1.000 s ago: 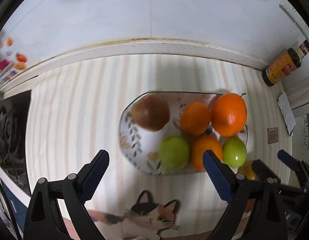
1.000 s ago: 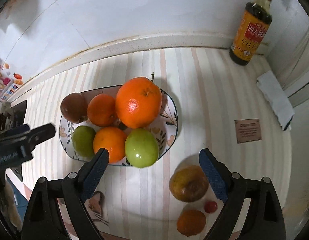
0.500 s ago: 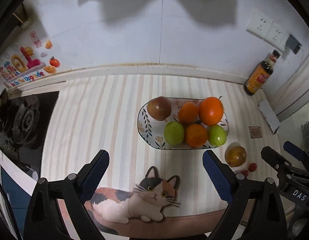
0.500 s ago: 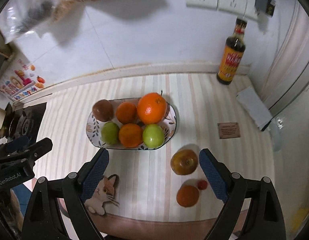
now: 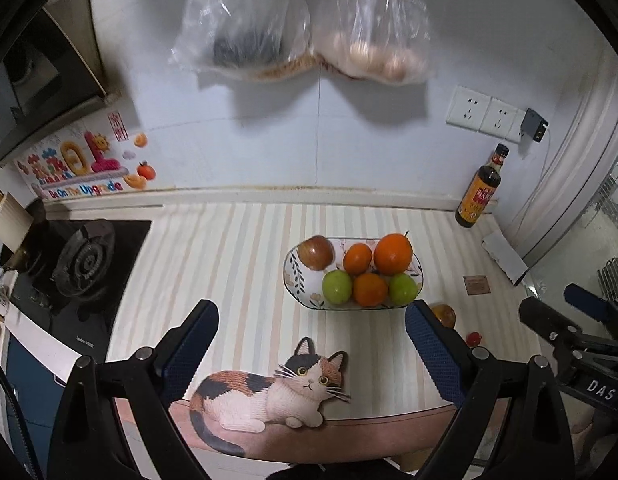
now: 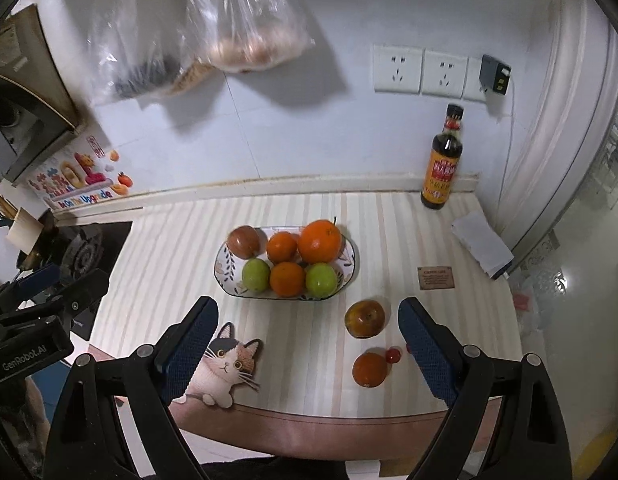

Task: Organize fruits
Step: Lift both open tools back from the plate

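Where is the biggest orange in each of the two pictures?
Left wrist view: the biggest orange sits at the plate's back right, right of centre.
Right wrist view: the same orange, back right of the plate, near centre.
Shared landmark: the sauce bottle against the wall, to the right.

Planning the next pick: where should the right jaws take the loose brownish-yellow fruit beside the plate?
Probably across the widest middle of the brownish-yellow fruit, coming from above. It is round and stands free on the counter, apart from the plate and the small orange, so both flanks look open. The right gripper is open.
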Action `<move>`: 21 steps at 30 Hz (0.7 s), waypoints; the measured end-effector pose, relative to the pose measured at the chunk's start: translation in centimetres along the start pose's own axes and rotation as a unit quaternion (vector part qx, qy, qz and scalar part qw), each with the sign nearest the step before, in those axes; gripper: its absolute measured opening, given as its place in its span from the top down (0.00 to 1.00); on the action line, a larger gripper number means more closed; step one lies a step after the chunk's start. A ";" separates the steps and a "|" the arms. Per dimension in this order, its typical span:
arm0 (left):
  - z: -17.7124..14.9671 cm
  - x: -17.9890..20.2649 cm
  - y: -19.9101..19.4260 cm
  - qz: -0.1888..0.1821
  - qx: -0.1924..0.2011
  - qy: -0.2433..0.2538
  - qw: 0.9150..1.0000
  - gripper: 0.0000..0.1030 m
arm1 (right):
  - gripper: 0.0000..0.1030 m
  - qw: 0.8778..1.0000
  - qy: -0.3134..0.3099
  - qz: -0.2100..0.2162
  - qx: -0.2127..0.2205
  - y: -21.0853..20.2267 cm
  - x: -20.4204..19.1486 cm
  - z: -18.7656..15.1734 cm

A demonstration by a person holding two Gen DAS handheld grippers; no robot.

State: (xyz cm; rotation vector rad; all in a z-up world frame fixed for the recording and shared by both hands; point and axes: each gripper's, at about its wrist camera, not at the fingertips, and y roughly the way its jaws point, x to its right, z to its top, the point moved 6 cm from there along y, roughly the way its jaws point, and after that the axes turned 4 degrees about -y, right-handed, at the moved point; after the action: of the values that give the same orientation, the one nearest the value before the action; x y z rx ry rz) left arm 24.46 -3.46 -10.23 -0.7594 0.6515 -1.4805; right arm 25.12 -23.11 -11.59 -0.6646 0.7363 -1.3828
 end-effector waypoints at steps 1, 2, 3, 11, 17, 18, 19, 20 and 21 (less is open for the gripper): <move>-0.1 0.0 -0.3 -0.002 0.001 -0.001 1.000 0.07 | 0.09 1.000 -0.001 0.000 0.003 -0.4 -0.1 0.1; -0.2 -0.1 -0.7 -0.005 0.001 -0.003 1.000 0.07 | 0.09 1.000 0.000 0.002 0.007 -1.0 -0.2 0.1; -0.3 -0.1 -0.9 -0.007 0.001 -0.004 1.000 0.07 | 0.09 1.000 -0.001 0.004 0.009 -1.4 -0.3 0.1; -0.2 0.1 -3.0 -0.009 0.018 -0.004 1.000 0.07 | 0.09 1.000 0.000 0.012 0.025 -3.7 -0.7 0.3; -0.2 0.4 -3.3 -0.006 0.022 0.000 1.000 0.07 | 0.09 0.999 0.006 0.023 0.023 -3.5 -0.9 0.3; -0.2 0.4 -3.3 -0.007 0.020 0.000 1.000 0.07 | 0.09 0.999 0.006 0.024 0.022 -3.3 -0.8 0.3; -0.2 0.4 -3.1 -0.008 0.018 -0.001 1.000 0.07 | 0.09 0.999 0.008 0.026 0.021 -3.1 -0.7 0.3; -0.2 0.5 -3.0 -0.007 0.016 -0.002 1.000 0.07 | 0.09 0.999 0.012 0.029 0.019 -2.9 -0.6 0.2; -0.2 0.5 -2.9 -0.006 0.015 -0.002 1.000 0.07 | 0.09 0.999 0.016 0.030 0.018 -2.7 -0.4 0.3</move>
State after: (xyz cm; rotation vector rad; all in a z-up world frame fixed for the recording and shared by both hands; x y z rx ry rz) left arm 22.51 -3.82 -8.10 -0.7439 0.6219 -1.4965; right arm 23.68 -22.96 -9.30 -0.5895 0.7502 -1.3513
